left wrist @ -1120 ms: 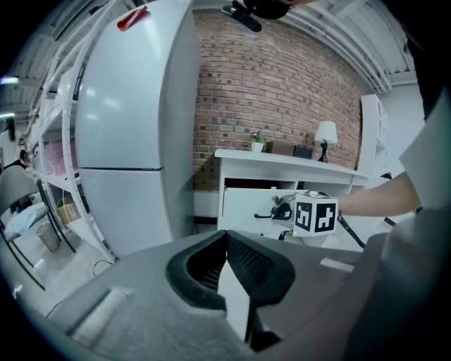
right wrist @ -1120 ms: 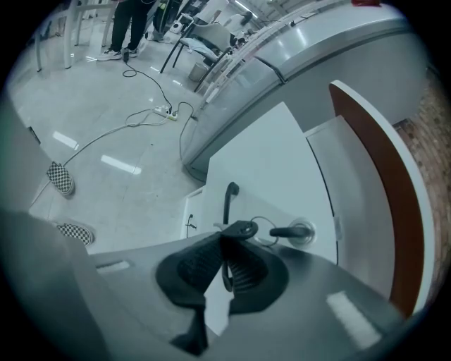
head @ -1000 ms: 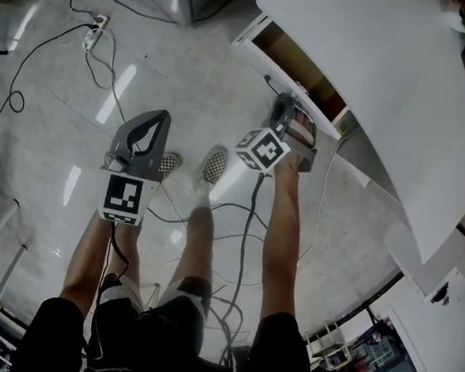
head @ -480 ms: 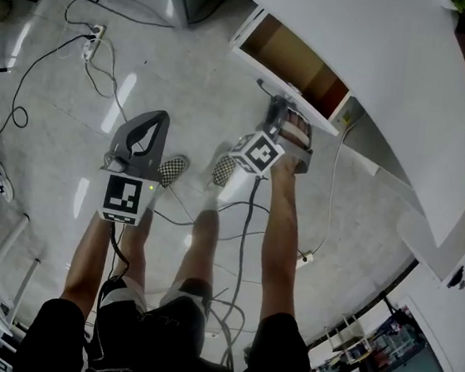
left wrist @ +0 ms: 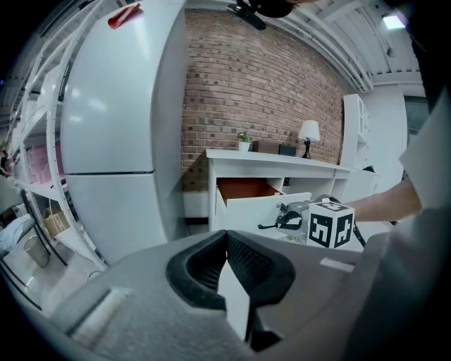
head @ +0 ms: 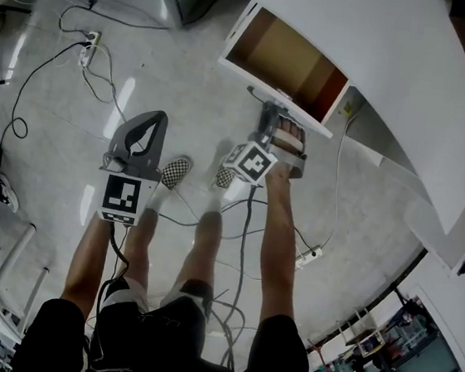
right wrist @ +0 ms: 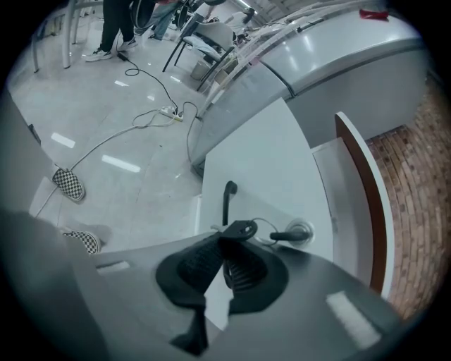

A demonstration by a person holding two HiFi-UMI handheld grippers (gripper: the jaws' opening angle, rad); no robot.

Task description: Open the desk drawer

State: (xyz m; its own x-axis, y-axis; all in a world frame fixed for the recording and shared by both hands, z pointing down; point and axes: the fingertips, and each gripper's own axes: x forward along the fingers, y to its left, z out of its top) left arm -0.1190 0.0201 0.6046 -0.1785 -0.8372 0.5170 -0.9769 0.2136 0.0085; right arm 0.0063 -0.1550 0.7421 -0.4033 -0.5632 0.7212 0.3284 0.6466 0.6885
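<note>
Drawer (head: 282, 60) partly out of the desk (head: 380, 64) front, right gripper (right wrist: 224, 245) pinching the black key (right wrist: 239, 229) hung by a ring (right wrist: 265, 223) from its lock (right wrist: 300, 231) — a skewed pull could slip that small key free — left gripper (left wrist: 227, 238) closed, empty.

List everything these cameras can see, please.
desk: one, white, before the wall
drawer: one, white with brown inside, pulled out of desk
handle: one, black, on drawer front
lock key: one, black-headed, in drawer lock
ring key: one, black-headed, ringed to lock key
lamp: one, white, on desk
plant: one, green, on desk
fridge: one, white, beside desk
wall: one, red-brown brick, behind desk
floor: one, pale grey tile, below everything
power strips: two, white, on floor
cables: several, black or white, on floor
shoes: two, checked, on person's feet
left gripper: one, grey, shut, empty, away from desk
right gripper: one, grey, shut on ring key
</note>
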